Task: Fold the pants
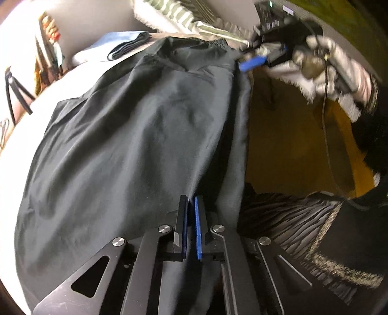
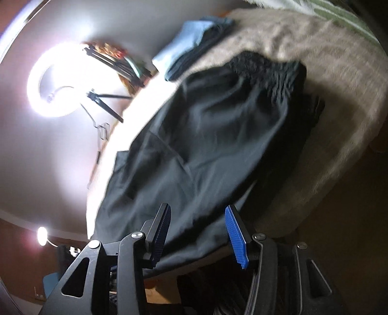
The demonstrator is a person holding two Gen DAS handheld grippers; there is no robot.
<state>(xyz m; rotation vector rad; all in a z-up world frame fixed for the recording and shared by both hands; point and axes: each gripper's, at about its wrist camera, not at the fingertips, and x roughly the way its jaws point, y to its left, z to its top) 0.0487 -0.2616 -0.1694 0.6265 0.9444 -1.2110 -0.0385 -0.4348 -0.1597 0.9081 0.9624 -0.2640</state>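
Note:
Dark grey-black pants (image 1: 135, 135) lie spread over a light beige surface (image 2: 315, 60), their elastic waistband (image 1: 213, 43) at the far end. My left gripper (image 1: 191, 201) is shut on a fold of the pants fabric at the near edge. My right gripper (image 1: 252, 63), held in a gloved hand, sits at the waistband corner in the left wrist view. In the right wrist view my right gripper (image 2: 197, 213) is open, its fingers spread above the pants (image 2: 218, 135), with nothing between them.
Folded blue and dark clothes (image 1: 121, 46) lie beyond the pants on the surface. A striped green-white cloth (image 1: 179, 17) lies at the far edge. A bright ring light on a tripod (image 2: 55, 82) stands to the left. The floor (image 1: 291, 145) lies to the right.

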